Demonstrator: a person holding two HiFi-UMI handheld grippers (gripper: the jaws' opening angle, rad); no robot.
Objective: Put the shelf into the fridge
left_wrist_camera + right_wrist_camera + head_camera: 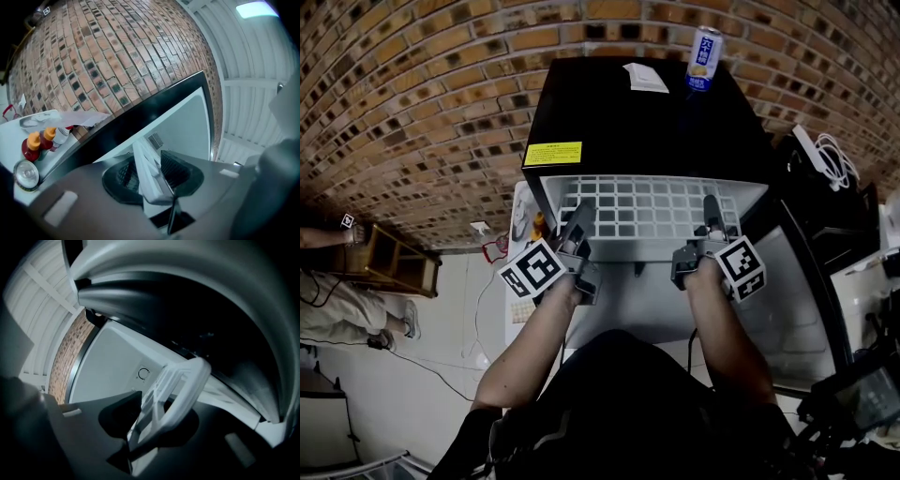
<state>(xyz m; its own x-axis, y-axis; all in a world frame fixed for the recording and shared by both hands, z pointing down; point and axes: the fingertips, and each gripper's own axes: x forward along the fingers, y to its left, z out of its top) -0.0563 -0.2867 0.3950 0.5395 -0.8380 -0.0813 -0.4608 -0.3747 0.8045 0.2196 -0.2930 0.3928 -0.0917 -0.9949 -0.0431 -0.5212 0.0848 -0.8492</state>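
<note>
- The shelf [647, 211], a white grid, lies flat at the mouth of the open fridge [609, 103]. Its back part is inside the white cavity and its front edge faces the person.
- The left gripper [579, 217] is on the shelf's front edge near its left end. In the left gripper view its fingers [176, 168] are clenched on a white bar of the shelf, one pad on each side.
- The right gripper [711, 211] is on the same edge near the right end. In the right gripper view its fingers [122, 413] grasp the shelf's rounded rim.
- The fridge is black and stands against a brick wall [412, 94]. A yellow label [552, 154] sits at the front left of its top.
- A blue-and-white can [704, 58] stands upright on the fridge top near the back, with a folded paper [646, 77] just beside it on the left.
- Bottles with orange caps [40, 140] stand in the open door to the left.
</note>
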